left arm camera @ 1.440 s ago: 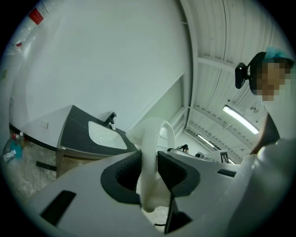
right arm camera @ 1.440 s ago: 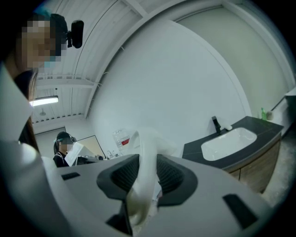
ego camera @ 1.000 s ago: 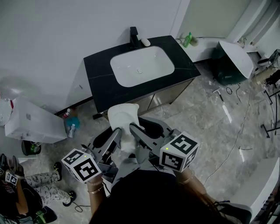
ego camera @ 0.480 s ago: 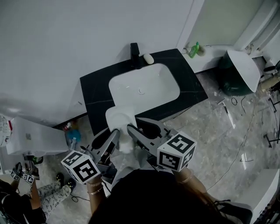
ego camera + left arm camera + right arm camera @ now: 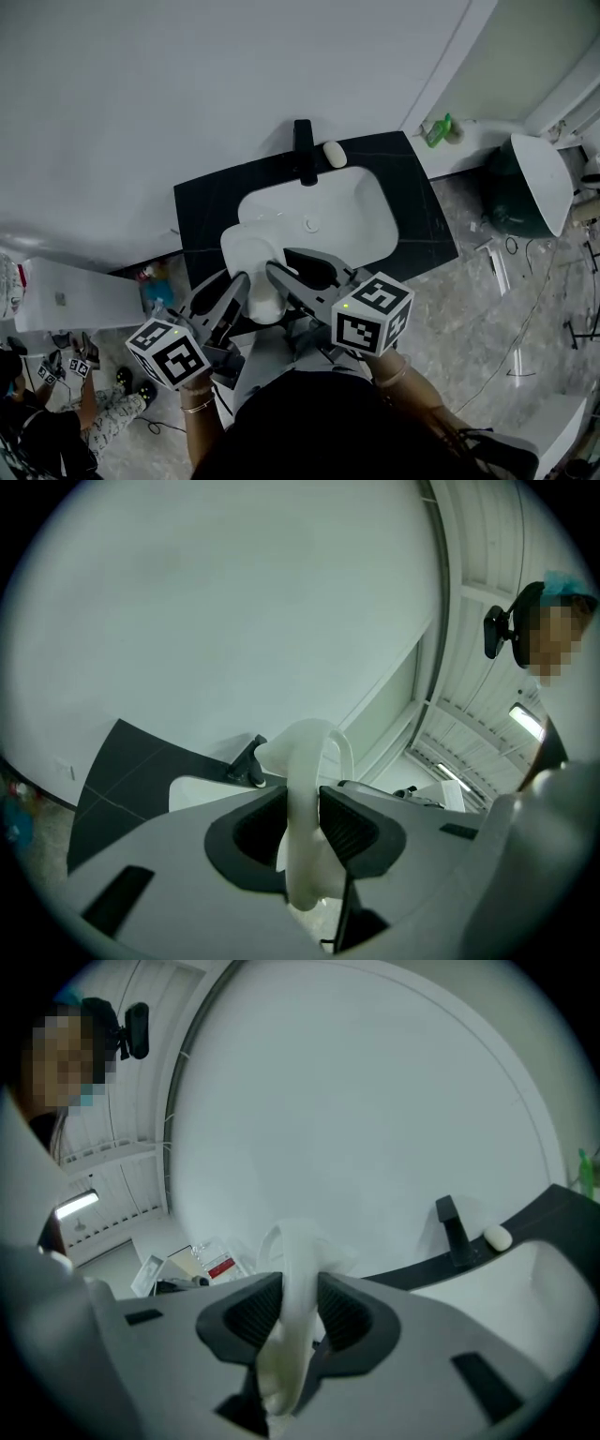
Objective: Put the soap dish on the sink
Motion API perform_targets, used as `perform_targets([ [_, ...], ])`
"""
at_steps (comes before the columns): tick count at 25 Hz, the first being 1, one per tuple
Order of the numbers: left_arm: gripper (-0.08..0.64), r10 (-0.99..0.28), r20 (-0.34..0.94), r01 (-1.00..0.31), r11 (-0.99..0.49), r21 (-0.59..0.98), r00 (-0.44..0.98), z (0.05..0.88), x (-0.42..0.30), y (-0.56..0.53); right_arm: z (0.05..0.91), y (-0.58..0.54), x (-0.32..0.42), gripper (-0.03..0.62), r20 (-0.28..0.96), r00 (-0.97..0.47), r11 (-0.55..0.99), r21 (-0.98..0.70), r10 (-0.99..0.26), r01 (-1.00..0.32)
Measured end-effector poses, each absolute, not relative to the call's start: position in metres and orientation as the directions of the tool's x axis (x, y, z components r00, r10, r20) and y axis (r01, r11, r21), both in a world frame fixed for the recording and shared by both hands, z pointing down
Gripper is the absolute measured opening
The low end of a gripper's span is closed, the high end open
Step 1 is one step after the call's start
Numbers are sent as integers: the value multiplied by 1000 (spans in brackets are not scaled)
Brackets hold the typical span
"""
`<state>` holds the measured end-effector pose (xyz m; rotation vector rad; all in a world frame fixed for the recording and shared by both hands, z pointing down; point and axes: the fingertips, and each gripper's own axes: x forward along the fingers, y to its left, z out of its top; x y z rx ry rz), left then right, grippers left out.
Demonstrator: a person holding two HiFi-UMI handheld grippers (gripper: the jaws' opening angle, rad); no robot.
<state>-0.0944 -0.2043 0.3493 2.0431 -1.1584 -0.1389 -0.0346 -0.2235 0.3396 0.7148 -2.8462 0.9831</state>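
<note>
At sink point(image 5: 349, 223): soap dish point(image 5: 251, 253) btwn claws point(image 5: 243, 278) point(image 5: 273, 271)

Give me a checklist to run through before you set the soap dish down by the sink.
1. Hold by the left gripper: shut on the soap dish, ok.
2. Hold by the right gripper: shut on the same dish, ok.
3. Landing spot: the black counter left of the basin is bare, ok.
4. Obstacles: the faucet and soap bar sit at the back edge, apart from the dish, ok.
5. Height of the dish above the counter: cannot tell.
</note>
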Motion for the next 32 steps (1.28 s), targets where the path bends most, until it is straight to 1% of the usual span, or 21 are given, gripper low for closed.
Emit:
perform_targets([
  [4,114,-773,293,-713,-274,646,562,355,-111,-233,348,-252,-52,126,195,-900,686,-591,-391,-425],
  [10,114,-775,318,-712,-229,664,546,379,-139,-272,372,-294,-80,126,224,-903,670,-609,-368,-424],
  [17,114,-774,360,-721,-173,671,521,433,-187,-340,426,-362,-128,126,250,-911,646,-644,-329,-410],
  [25,114,-710,443,-721,-132,680,547,499,-213,-394,494,-416,-156,126,306,-900,584,-686,-309,-434],
  [32,114,-666,505,-713,-58,699,549,555,-229,-420,551,-443,-172,126,354,-902,532,-728,-249,-432],
])
